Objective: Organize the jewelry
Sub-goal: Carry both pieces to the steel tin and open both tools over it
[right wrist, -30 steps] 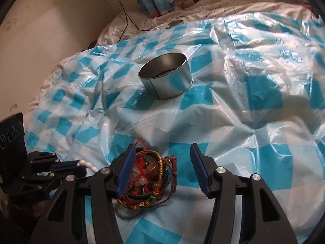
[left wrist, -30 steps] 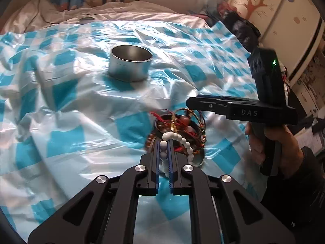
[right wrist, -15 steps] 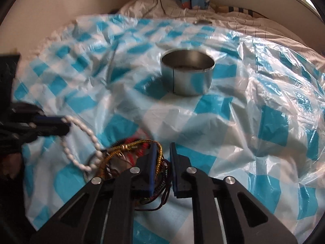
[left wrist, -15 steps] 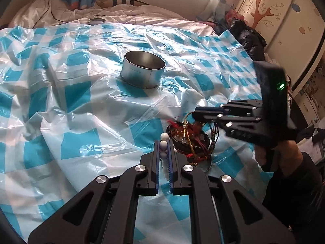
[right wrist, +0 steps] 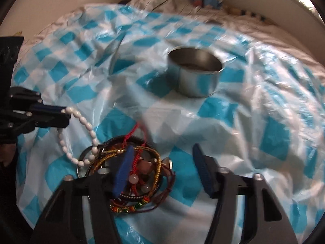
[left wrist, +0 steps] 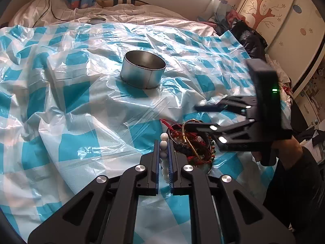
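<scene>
My left gripper (left wrist: 163, 145) is shut on a white bead bracelet (left wrist: 164, 142), whose loop hangs down to the tangled pile of cord and bead bracelets (left wrist: 191, 144). In the right wrist view the left gripper (right wrist: 65, 116) enters from the left with the white bead bracelet (right wrist: 87, 125) trailing onto the pile (right wrist: 142, 170). My right gripper (right wrist: 162, 158) hovers over the pile, its jaws opening. Its left finger lies above the bracelets and nothing is pressed between the pads. The right gripper (left wrist: 196, 117) shows beside the pile. An open metal tin (left wrist: 143, 71) (right wrist: 195, 75) stands farther back.
A crinkled blue-and-white checked plastic sheet (left wrist: 77, 101) covers the bed. A round lid (left wrist: 97, 20) lies at the sheet's far edge near a cable. A black bag (left wrist: 247, 38) and a wardrobe (left wrist: 284, 20) stand to the right. A hand (left wrist: 284, 148) holds the right gripper.
The right gripper's jaws went from wide apart to nearly shut over the pile, then apart again while it rolled. The left gripper kept its hold on the white beads.
</scene>
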Motion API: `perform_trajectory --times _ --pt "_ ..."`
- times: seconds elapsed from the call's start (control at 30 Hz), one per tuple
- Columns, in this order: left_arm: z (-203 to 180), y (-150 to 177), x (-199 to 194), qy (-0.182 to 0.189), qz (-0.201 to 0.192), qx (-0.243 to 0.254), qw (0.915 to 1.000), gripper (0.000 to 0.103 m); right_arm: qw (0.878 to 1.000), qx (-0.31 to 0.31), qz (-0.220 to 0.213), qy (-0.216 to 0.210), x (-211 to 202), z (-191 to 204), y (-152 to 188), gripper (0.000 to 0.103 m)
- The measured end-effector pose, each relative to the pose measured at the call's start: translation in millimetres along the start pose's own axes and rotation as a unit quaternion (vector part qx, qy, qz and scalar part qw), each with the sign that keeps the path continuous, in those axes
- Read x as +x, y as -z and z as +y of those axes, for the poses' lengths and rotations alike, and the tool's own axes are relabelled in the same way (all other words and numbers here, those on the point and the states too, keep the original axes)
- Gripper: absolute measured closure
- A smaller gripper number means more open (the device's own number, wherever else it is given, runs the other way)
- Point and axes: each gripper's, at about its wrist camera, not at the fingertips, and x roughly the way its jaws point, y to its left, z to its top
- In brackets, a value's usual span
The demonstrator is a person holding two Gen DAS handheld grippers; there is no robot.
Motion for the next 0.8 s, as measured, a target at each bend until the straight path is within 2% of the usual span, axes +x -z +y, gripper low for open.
perform_trajectory --times 0.07,0.1,0.27,0.37,0.5,0.57,0.6,0.67,0.77,0.8 --pt "0 0 1 -0.001 -0.001 -0.001 1.0 0.097 1.0 -0.008 0.019 -0.006 9 0 -1 0.093" --pt "1 0 1 0.0 -0.002 -0.001 1.0 0.097 1.0 -0.007 0.018 -0.008 8 -1 0 0.097" --pt "2 0 1 -0.002 -0.003 0.0 1.0 0.097 0.998 0.03 -0.046 -0.038 -25 -12 -3 0.098" --pt "1 0 -1 0.001 -0.006 0.0 1.0 0.097 0.99 0.072 -0.087 -0.088 -43 -25 -5 0.098" --pt "-2 -5 -5 0.012 -0.016 -0.003 0.9998 0.097 0.966 0.117 -0.151 -0.176 -66 -36 -9 0.098" --pt "-7 -9 -9 0.014 -0.025 0.003 0.9996 0.097 0.953 0.134 -0.179 -0.204 -76 -43 -12 0.098" --pt "-8 -11 -10 0.014 -0.028 0.004 0.9995 0.097 0.952 0.138 -0.181 -0.204 -78 -45 -12 0.098" --pt "-7 -13 -10 0.015 -0.031 0.0 0.9994 0.097 0.958 0.142 -0.168 -0.183 -76 -48 -14 0.097" --pt "-6 -13 -9 0.014 -0.029 -0.002 0.9995 0.097 0.972 0.149 -0.116 -0.14 -56 -48 -12 0.04" --pt "-6 -13 -9 0.015 -0.03 -0.003 0.9994 0.097 0.98 0.135 -0.099 -0.108 -47 -40 -13 0.04"
